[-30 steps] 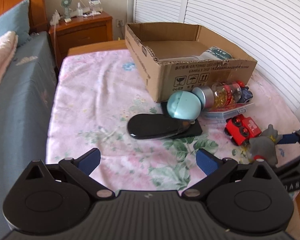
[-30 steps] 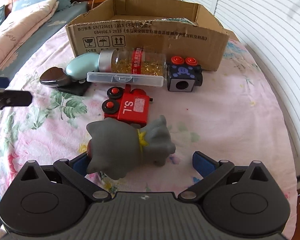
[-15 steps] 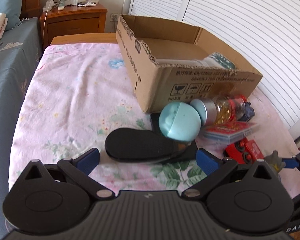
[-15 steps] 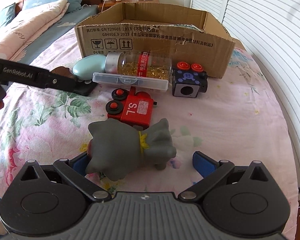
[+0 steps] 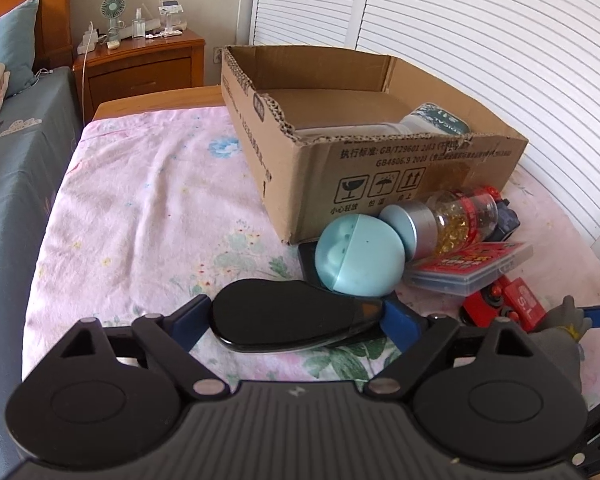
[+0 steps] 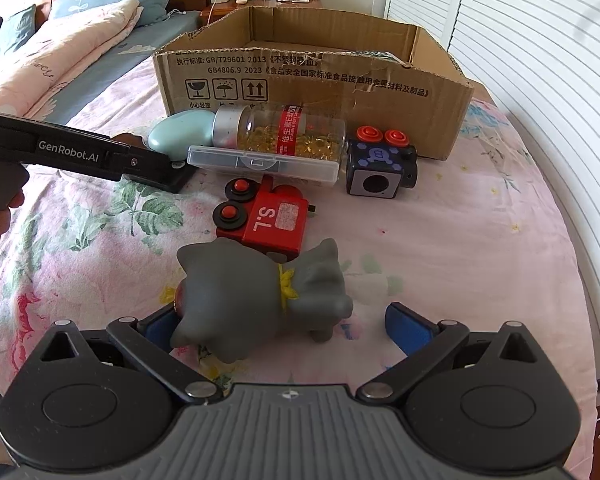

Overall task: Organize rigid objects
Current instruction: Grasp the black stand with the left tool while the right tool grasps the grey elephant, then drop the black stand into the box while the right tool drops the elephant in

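A glossy black oval case (image 5: 284, 320) lies on the floral sheet, partly on a flat black item (image 5: 308, 256). My left gripper (image 5: 296, 316) is closing on it, and its blue pads touch both ends. A teal egg-shaped thing (image 5: 360, 256) rests just behind. A grey toy animal (image 6: 252, 296) stands between the wide-apart fingers of my right gripper (image 6: 284, 328). The right pad is clear of the toy; the left pad is half hidden behind it. An open cardboard box (image 5: 380, 172) stands beyond.
In front of the box lie a capsule bottle (image 6: 284, 132), a clear plastic case (image 6: 260, 164), a red toy train (image 6: 268, 220) and a dark blue cube car (image 6: 380, 168). A container (image 5: 436, 120) lies inside the box. A nightstand (image 5: 140, 60) is behind, slatted doors (image 5: 500, 40) to the right.
My left gripper came forward and down to the black case, and its jaws narrowed until the pads met its ends. The right gripper and grey toy stayed put.
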Demonstrator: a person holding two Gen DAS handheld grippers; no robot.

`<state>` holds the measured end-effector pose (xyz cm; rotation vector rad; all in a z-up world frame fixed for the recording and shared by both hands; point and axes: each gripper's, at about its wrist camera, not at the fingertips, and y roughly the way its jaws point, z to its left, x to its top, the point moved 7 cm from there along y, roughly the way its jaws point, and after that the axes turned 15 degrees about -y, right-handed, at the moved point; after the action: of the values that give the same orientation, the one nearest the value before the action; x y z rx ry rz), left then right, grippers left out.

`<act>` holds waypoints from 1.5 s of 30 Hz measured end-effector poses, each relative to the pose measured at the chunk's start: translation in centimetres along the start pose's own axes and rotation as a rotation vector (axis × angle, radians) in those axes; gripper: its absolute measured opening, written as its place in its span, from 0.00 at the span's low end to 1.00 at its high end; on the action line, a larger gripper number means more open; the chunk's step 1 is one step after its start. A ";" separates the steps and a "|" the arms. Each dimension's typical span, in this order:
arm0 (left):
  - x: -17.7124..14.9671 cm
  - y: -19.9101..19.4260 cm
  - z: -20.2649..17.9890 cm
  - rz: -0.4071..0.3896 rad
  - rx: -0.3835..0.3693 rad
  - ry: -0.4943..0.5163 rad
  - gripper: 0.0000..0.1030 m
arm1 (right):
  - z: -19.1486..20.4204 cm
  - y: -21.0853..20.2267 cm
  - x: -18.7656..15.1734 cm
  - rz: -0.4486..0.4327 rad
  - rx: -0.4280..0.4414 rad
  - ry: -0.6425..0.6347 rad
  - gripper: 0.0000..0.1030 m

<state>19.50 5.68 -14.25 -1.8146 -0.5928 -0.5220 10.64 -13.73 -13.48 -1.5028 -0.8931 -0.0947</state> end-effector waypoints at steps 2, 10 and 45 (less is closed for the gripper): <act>0.0 0.0 0.0 0.000 0.003 -0.005 0.87 | 0.0 0.0 0.1 0.004 0.001 0.001 1.00; -0.2 -0.4 0.4 0.001 0.019 -0.004 0.87 | 0.4 -0.6 0.5 -0.011 0.058 0.015 1.00; 1.7 -6.9 -1.7 0.040 0.002 0.185 0.87 | -0.5 -5.9 4.0 -0.058 0.124 -0.159 0.75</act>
<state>16.39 6.17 -7.60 -1.7504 -0.4294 -0.6532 10.28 -13.02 -6.40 -1.3834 -1.0517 0.0380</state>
